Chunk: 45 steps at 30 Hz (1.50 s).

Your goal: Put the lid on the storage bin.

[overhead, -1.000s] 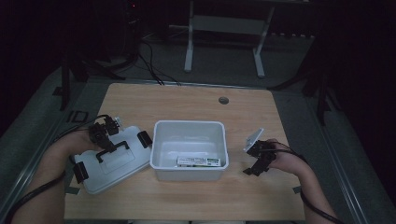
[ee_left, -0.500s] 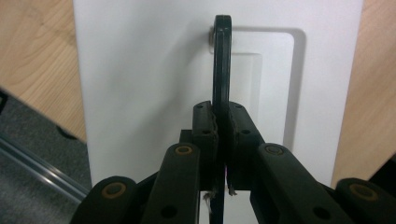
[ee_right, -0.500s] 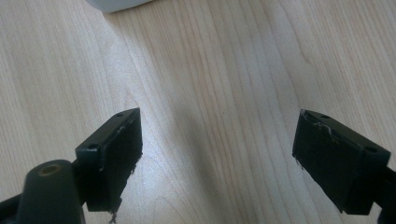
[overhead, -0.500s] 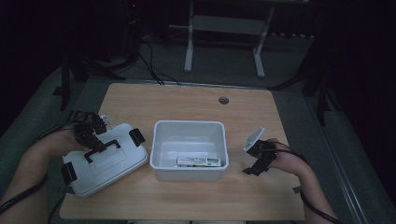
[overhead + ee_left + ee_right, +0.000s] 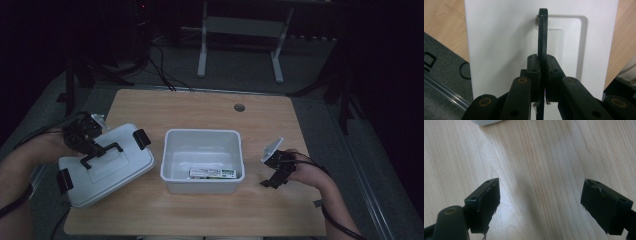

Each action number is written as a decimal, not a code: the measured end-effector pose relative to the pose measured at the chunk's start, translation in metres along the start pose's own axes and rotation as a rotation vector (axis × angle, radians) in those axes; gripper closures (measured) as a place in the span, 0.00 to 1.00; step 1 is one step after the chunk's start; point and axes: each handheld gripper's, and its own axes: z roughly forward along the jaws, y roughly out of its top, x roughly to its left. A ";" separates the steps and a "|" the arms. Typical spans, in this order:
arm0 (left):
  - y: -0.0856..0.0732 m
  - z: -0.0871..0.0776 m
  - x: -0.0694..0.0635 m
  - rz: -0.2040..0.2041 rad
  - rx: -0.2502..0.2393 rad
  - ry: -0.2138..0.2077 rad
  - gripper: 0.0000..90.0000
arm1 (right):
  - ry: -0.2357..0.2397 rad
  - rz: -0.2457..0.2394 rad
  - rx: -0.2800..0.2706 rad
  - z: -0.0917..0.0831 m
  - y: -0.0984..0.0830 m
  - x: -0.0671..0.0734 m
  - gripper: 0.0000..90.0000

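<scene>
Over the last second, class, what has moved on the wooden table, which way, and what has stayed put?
The left gripper, shut on the black handle of the white plastic lid, has drawn the lid leftward, away from the white open bin. Unchanged: the bin and the small box inside it, and the right gripper, open above the wooden table.

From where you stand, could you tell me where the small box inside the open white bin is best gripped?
Grip the small box across its narrow width, coming straight down from above. It lies flat against the near wall of the bin, so a sideways approach looks blocked, and the open right gripper is nearest.
</scene>
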 end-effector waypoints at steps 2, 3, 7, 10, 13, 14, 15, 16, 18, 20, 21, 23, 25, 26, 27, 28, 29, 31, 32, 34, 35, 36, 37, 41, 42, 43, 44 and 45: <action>0.002 -0.009 -0.002 0.010 -0.007 0.010 0.93 | 0.001 -0.003 0.000 0.000 0.000 0.000 0.17; 0.003 -0.011 -0.002 0.012 -0.012 0.012 0.93 | 0.001 -0.004 0.001 0.001 0.000 0.000 0.17; 0.011 -0.023 -0.007 0.037 -0.019 0.024 0.93 | -0.003 -0.007 0.003 0.001 0.001 0.000 0.17; 0.017 -0.030 -0.010 0.052 -0.022 0.034 0.93 | -0.004 -0.008 0.003 0.001 0.001 0.001 0.17; 0.024 -0.037 -0.014 0.070 -0.028 0.042 0.93 | -0.003 -0.007 0.005 0.001 0.000 0.002 0.17; 0.026 -0.039 -0.015 0.076 -0.034 0.037 0.93 | -0.004 -0.007 0.008 0.001 0.000 0.002 0.17; 0.028 -0.040 -0.016 0.081 -0.037 0.033 0.93 | -0.005 -0.008 0.010 0.001 0.000 0.002 0.17; 0.032 -0.043 -0.018 0.092 -0.039 0.041 0.93 | -0.005 -0.008 0.010 0.001 0.000 0.002 0.17; 0.037 -0.046 -0.021 0.104 -0.047 0.036 0.93 | -0.005 -0.007 0.010 0.001 0.000 0.002 0.17; 0.044 -0.048 -0.024 0.119 -0.056 0.037 0.93 | -0.005 -0.009 0.007 0.000 0.000 0.002 0.17; 0.047 -0.048 -0.026 0.127 -0.061 0.033 0.93 | -0.005 -0.008 0.006 0.000 0.000 0.002 0.17; 0.054 -0.048 -0.029 0.144 -0.063 0.033 0.93 | -0.003 -0.009 0.003 0.001 0.001 0.003 0.17; 0.061 -0.047 -0.032 0.162 -0.069 0.024 0.93 | -0.005 -0.011 0.004 0.001 0.001 0.003 0.17; 0.065 -0.047 -0.034 0.171 -0.068 0.022 0.93 | -0.004 -0.008 0.003 0.001 0.001 0.003 0.17; 0.069 -0.045 -0.035 0.179 -0.069 0.016 0.93 | -0.003 -0.008 0.002 0.001 0.001 0.004 0.17; 0.072 -0.044 -0.036 0.189 -0.066 0.016 0.93 | -0.004 -0.010 0.002 0.001 0.001 0.004 0.17; 0.076 -0.043 -0.038 0.199 -0.068 0.017 0.93 | -0.004 -0.012 0.003 0.001 0.000 0.004 0.17; 0.083 -0.042 -0.041 0.212 -0.073 0.009 0.93 | -0.004 -0.013 -0.001 0.001 0.000 0.004 0.17; 0.086 -0.041 -0.042 0.216 -0.075 0.005 0.93 | -0.004 -0.012 0.000 0.001 -0.001 0.004 0.17; 0.093 -0.039 -0.044 0.226 -0.073 0.005 0.93 | -0.004 -0.008 0.000 0.001 -0.001 0.004 0.17; 0.097 -0.039 -0.045 0.233 -0.072 -0.003 0.93 | -0.005 -0.007 0.003 0.001 -0.002 0.004 0.17; 0.100 -0.038 -0.047 0.244 -0.071 -0.006 0.93 | -0.009 -0.007 0.004 0.000 -0.002 0.004 0.17; 0.103 -0.037 -0.048 0.250 -0.074 -0.008 0.93 | -0.008 -0.007 0.000 0.000 -0.003 0.004 0.17; 0.114 -0.032 -0.054 0.274 -0.073 -0.018 0.93 | -0.006 -0.006 0.000 0.001 -0.005 0.005 0.17; 0.117 -0.031 -0.056 0.279 -0.075 -0.023 0.93 | -0.007 -0.006 0.001 0.001 -0.005 0.005 0.17; 0.120 -0.030 -0.057 0.286 -0.073 -0.026 0.93 | -0.009 -0.007 0.003 0.001 -0.006 0.005 0.17; 0.123 -0.029 -0.058 0.295 -0.069 -0.024 0.93 | -0.008 -0.004 0.000 0.001 -0.006 0.004 0.17; 0.125 -0.028 -0.059 0.301 -0.070 -0.026 0.93 | -0.008 -0.001 -0.002 0.000 -0.007 0.005 0.17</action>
